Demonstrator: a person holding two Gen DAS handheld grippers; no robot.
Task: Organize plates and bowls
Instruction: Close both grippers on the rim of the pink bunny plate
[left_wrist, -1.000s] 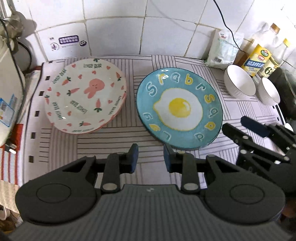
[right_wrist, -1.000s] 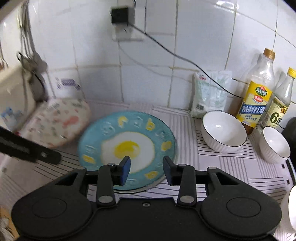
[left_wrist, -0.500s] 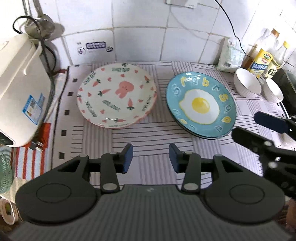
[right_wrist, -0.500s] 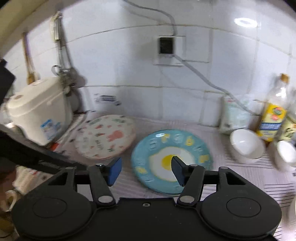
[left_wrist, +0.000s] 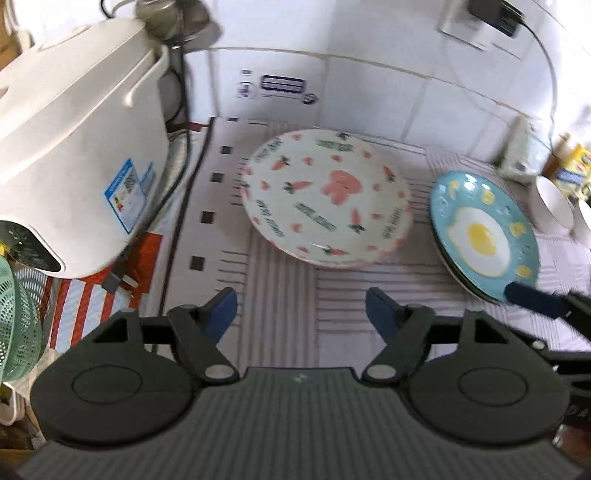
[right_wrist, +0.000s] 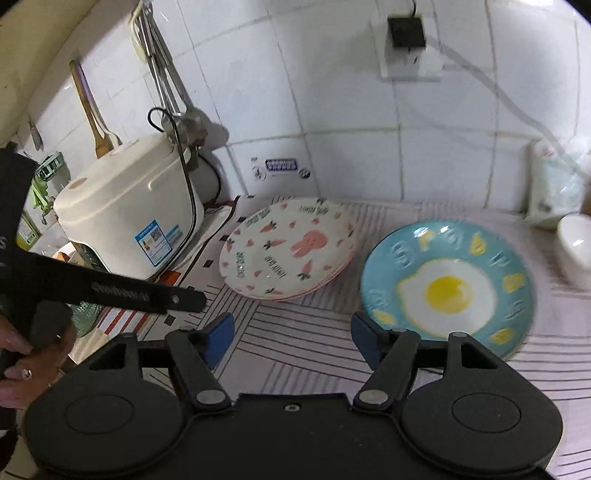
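Left gripper (left_wrist: 301, 310): jaws wide, holding nothing, above the mat (left_wrist: 280, 295).
Right gripper (right_wrist: 290, 338): jaws wide, holding nothing.
Bunny plate (left_wrist: 327, 195): on mat, beyond left gripper.
Egg plate (right_wrist: 447, 284): right of bunny plate.
Bowl (right_wrist: 574, 251): far right.

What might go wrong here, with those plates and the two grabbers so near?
The blue egg plate looks stacked on another plate, so a pinch at the rim might lift only the top one or shift both. The right gripper and left gripper work close together and might collide. White bowls crowd the bottles.
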